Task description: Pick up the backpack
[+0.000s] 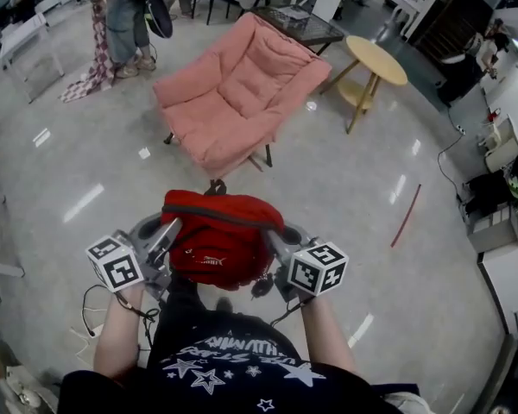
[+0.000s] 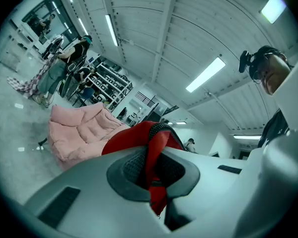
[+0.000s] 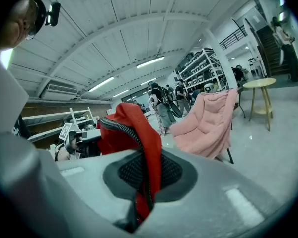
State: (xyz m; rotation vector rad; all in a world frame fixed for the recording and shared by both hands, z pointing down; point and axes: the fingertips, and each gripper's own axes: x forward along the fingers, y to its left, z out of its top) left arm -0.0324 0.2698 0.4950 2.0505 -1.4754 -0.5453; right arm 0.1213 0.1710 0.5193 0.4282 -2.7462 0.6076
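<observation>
A red backpack [image 1: 217, 238] with a dark zipper hangs in the air between my two grippers, off the floor and in front of the person's chest. My left gripper [image 1: 167, 234] is shut on the bag's left edge; in the left gripper view red fabric [image 2: 156, 157] is pinched between its dark pads. My right gripper [image 1: 271, 241] is shut on the bag's right edge, with red fabric and zipper [image 3: 148, 170] clamped in its jaws. Beyond the bag stands a pink folding chair [image 1: 237, 93].
A round wooden side table [image 1: 375, 61] stands right of the chair. A person [image 1: 125, 20] stands at the far left beside a patterned cloth. A red rod [image 1: 406, 216] lies on the glossy floor at right. Shelving and cabinets line the right edge.
</observation>
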